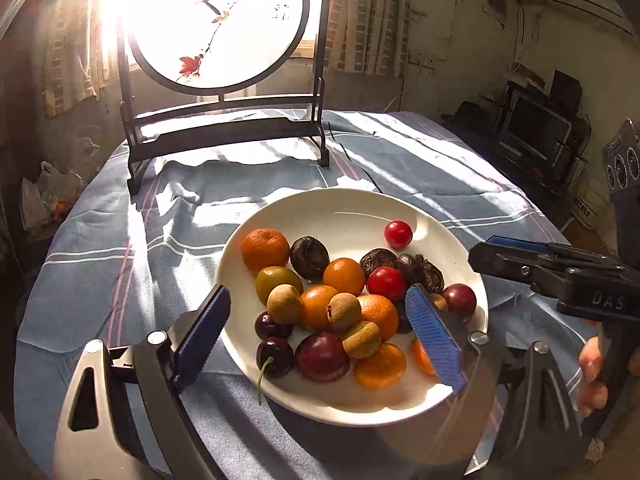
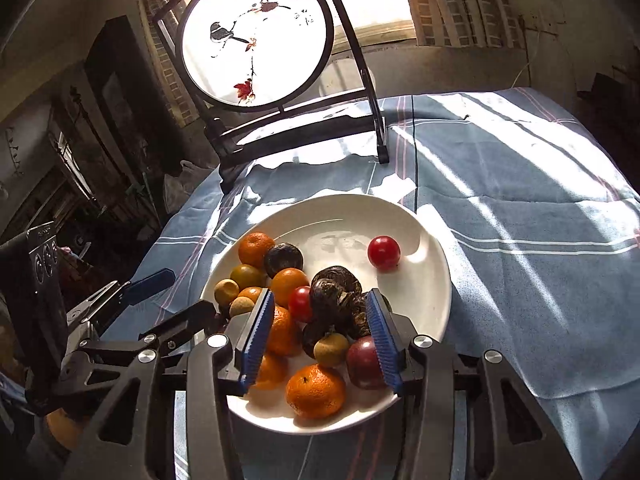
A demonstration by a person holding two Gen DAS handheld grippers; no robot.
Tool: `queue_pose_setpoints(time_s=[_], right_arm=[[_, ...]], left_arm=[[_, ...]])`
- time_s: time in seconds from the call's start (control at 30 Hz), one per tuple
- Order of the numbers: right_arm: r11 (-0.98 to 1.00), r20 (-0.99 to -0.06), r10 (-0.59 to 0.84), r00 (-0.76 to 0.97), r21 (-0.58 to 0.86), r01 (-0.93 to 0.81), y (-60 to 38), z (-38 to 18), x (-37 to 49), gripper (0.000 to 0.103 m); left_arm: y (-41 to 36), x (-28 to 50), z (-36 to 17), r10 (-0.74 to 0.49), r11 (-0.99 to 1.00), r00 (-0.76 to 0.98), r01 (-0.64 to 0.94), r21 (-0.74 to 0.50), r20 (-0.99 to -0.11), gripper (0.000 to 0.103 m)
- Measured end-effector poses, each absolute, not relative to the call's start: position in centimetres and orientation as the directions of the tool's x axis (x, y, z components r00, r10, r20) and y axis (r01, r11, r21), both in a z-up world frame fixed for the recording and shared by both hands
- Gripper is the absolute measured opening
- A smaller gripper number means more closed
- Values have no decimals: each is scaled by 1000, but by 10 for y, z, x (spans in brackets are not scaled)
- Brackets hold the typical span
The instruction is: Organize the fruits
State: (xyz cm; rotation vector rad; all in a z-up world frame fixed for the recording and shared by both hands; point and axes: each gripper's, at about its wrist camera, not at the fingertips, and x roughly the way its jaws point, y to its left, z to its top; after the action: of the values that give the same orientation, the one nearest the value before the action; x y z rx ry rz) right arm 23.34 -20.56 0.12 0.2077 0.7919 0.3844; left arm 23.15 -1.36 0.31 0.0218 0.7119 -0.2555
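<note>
A white plate (image 1: 460,256) (image 2: 424,280) on the blue striped cloth holds several mandarins (image 1: 265,250), dark cherries (image 1: 275,357), plums (image 1: 322,357), brown round fruits (image 1: 285,303), dark water chestnuts (image 2: 335,285) and cherry tomatoes; one tomato (image 1: 398,234) (image 2: 384,252) lies alone at the far side. My left gripper (image 1: 316,300) hovers open and wide over the near pile with nothing between its pads. My right gripper (image 2: 320,298) is open above the chestnuts and a plum (image 2: 366,364), its pads touching no fruit. It reaches in from the right in the left wrist view (image 1: 520,258).
A round painted screen on a dark wooden stand (image 1: 224,120) (image 2: 256,40) stands at the back of the table. The cloth (image 1: 120,248) (image 2: 540,220) lies wrinkled around the plate. A person's hand (image 1: 592,368) holds the right gripper's handle. Dark furniture sits beyond the table's right edge (image 1: 536,128).
</note>
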Motion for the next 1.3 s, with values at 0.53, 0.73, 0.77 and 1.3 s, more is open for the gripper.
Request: queue_pose_setpoints(time_s=[0.53, 0.73, 0.77, 1.3], right_arm=[[952, -624, 306, 719, 226, -209, -279, 24, 64, 97], [955, -572, 294, 766, 197, -220, -287, 46, 13, 99], [955, -567, 295, 769, 196, -222, -288, 48, 7, 99], [967, -521, 255, 815, 161, -199, -294, 64, -35, 99]], left_arm=[[29, 66, 10, -111, 992, 712, 125, -29, -694, 98], [29, 19, 35, -31, 997, 760, 67, 30, -649, 98], [29, 13, 39, -21, 998, 769, 57, 36, -639, 98], [27, -26, 70, 2, 999, 841, 22, 38, -542, 98]])
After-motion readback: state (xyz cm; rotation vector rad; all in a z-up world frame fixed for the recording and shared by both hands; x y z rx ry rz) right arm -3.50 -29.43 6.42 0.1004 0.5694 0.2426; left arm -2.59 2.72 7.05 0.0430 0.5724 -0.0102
